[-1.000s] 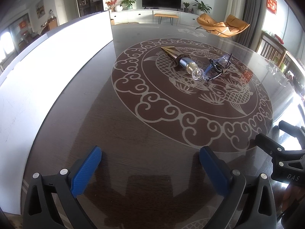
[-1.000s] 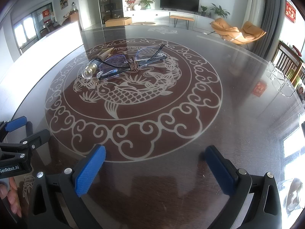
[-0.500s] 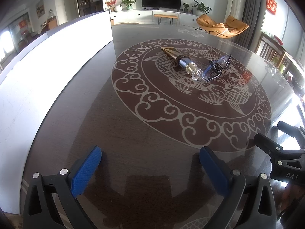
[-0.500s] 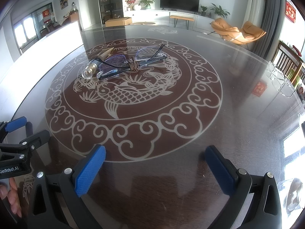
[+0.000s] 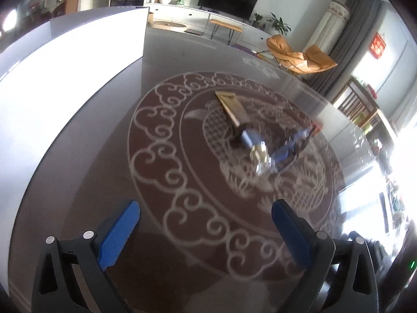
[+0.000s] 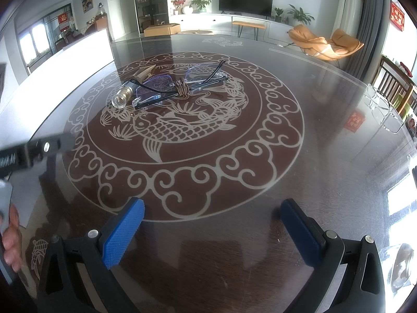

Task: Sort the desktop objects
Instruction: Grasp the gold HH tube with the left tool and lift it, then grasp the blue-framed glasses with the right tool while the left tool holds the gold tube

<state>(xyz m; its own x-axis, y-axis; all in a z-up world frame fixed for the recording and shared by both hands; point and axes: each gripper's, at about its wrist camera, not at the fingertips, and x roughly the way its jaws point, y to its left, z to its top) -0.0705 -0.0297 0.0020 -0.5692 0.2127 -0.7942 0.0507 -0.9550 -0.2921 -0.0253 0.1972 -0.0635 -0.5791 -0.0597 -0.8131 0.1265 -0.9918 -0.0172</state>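
Both the left tongs (image 5: 206, 210) and right tongs (image 6: 212, 207) gape wide, empty, above a round dark glass table (image 6: 325, 135) with pale fish-and-cloud pattern. Ahead lie rimless black-armed glasses (image 6: 179, 84) touching a gold squeeze tube (image 6: 131, 84); beyond, a black television (image 6: 245, 1) and orange lounge chair (image 6: 325, 41).

Tabletop (image 6: 325, 120) is bare glass between both grippers and the centre cluster — tube (image 6: 129, 88) and glasses (image 6: 179, 84) lie touching, a brown cord (image 6: 181, 88) knotted around the frame, so neither can be approached without the other in the way. White panel (image 5: 65, 83) walls off the left edge; the right and far sides lie open. Left gripper (image 6: 39, 150) juts in from the left of the right wrist view, well short of the tube — right gripper (image 6: 212, 220) has a clear lane ahead.
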